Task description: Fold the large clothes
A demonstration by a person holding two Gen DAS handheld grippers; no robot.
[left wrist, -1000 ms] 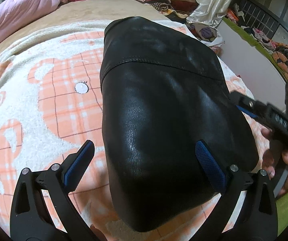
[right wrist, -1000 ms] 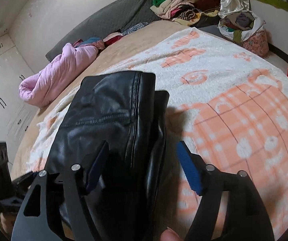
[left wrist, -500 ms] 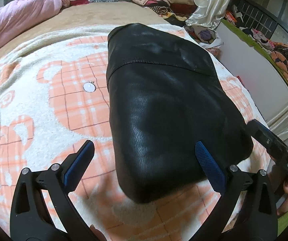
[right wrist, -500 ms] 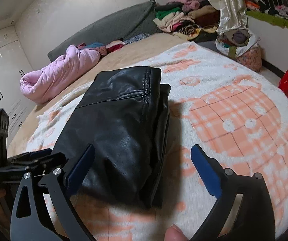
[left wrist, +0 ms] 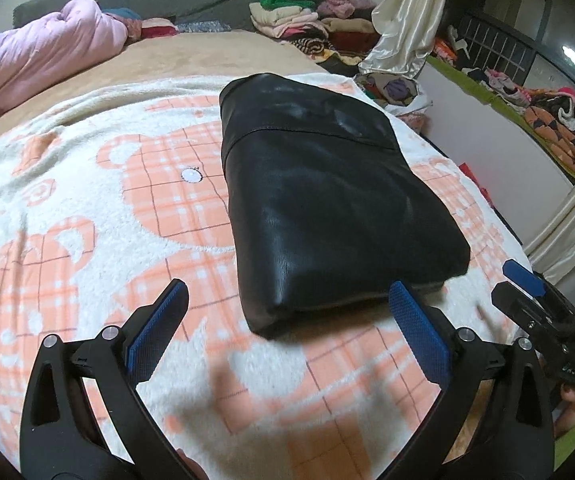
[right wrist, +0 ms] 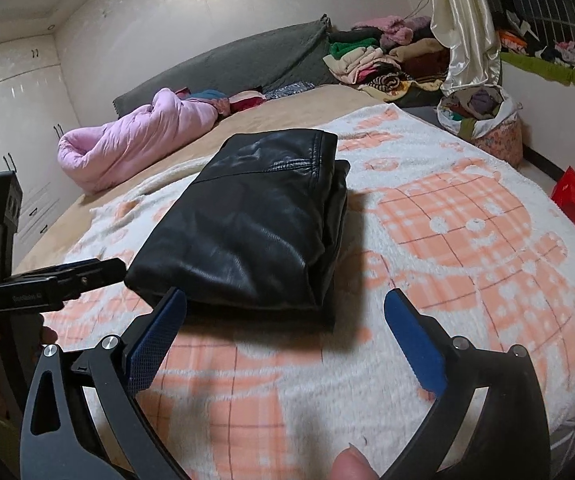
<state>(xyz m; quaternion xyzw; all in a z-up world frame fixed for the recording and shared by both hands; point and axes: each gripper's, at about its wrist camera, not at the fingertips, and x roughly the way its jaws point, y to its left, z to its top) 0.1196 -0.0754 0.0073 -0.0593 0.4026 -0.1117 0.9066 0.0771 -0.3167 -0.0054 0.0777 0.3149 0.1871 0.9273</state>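
Lying folded in the middle of the left wrist frame is a black jacket [left wrist: 327,204]. It rests flat on a white and orange blanket [left wrist: 87,208] that covers the bed [left wrist: 191,52]. In the right wrist frame the jacket [right wrist: 255,220] sits in the middle too, and its stacked layers show along its right edge.

The left hand-held gripper [left wrist: 287,324] fills the bottom of its frame. Its two blue pads are spread wide and hold nothing. The near edge of the jacket lies just past the tips, not touching them. In the right wrist frame this same gripper [right wrist: 87,270] shows at the left edge, just beside the jacket's near left corner.

The right hand-held gripper [right wrist: 285,332] is at the bottom of its frame. It is wide open as well, with nothing in it. The jacket lies just in front of it. In the left wrist frame it [left wrist: 527,280] shows at the lower right edge, near the jacket's right corner.

A pink quilt [left wrist: 35,64] lies in the upper left of the left wrist frame. A pile of clothes [left wrist: 307,20] is at the top, beside a cream curtain [left wrist: 407,28].
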